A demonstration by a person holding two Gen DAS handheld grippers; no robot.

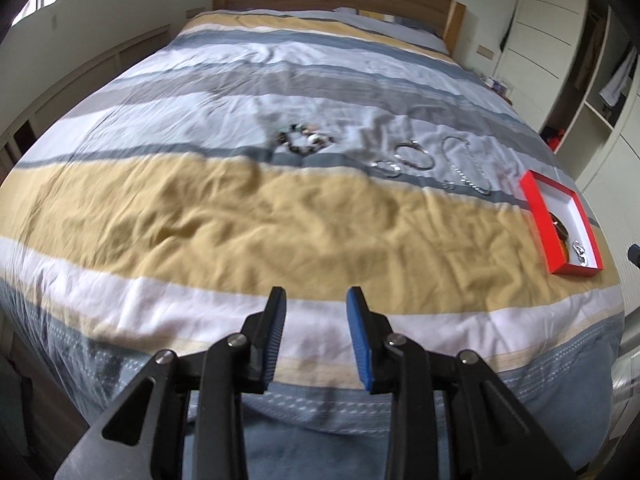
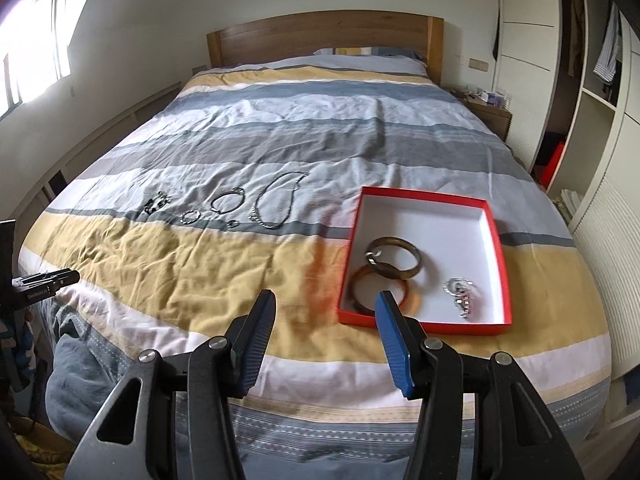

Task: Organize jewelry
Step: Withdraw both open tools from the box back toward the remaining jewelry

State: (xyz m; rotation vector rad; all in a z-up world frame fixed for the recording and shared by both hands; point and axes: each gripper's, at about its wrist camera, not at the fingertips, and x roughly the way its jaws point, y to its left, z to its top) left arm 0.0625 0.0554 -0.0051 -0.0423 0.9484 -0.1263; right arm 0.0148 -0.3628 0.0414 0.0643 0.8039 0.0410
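A red box (image 2: 502,268) with a white inside lies on the bed at the right; it also shows in the left wrist view (image 1: 538,216). It holds two brown bangles (image 2: 394,258) and a silver chain (image 2: 460,294). On the blanket to its left lie a silver necklace (image 2: 276,200), a thin bracelet (image 2: 227,202), a small silver bracelet (image 2: 190,216), a ring (image 2: 233,223) and a dark beaded bracelet (image 2: 157,202). The beaded bracelet (image 1: 306,141) lies ahead of my left gripper (image 1: 316,312). My left gripper is open and empty over the bed's near edge. My right gripper (image 2: 325,320) is open and empty just before the box.
The striped bed (image 2: 200,264) fills both views, with a wooden headboard (image 2: 320,36) at the far end. A bedside table (image 2: 488,110) and a white wardrobe (image 2: 528,60) stand at the right. Low shelves (image 2: 120,124) run along the left wall. The left gripper's side (image 2: 44,282) shows at the left edge.
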